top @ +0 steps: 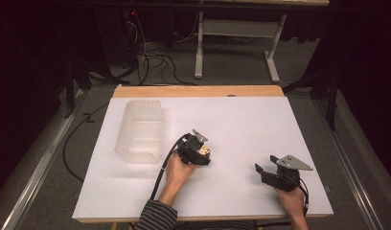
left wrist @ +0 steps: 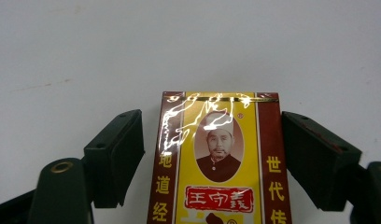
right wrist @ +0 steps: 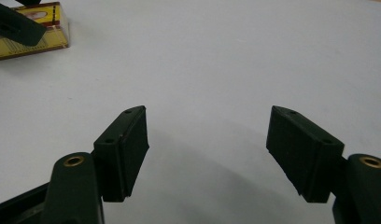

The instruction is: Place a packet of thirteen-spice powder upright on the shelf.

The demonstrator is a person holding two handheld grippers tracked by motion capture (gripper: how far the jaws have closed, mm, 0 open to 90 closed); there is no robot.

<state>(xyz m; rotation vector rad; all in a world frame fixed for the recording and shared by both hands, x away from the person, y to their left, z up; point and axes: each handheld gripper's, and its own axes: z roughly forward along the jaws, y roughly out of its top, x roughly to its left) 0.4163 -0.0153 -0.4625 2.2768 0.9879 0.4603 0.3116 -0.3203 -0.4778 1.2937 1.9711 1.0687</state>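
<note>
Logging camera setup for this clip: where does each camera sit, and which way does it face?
High view: above the person's side, looking forward and down on the white table; both forearms, left gripper and right gripper show, plus a clear bin.
Left gripper view: rides the left gripper, looking along its fingers at a yellow-and-red packet lying between them, gaps either side.
Right gripper view: rides the right gripper, fingers apart over bare table.
Shared: the packet appears in all three, at the right gripper view's top left.
</note>
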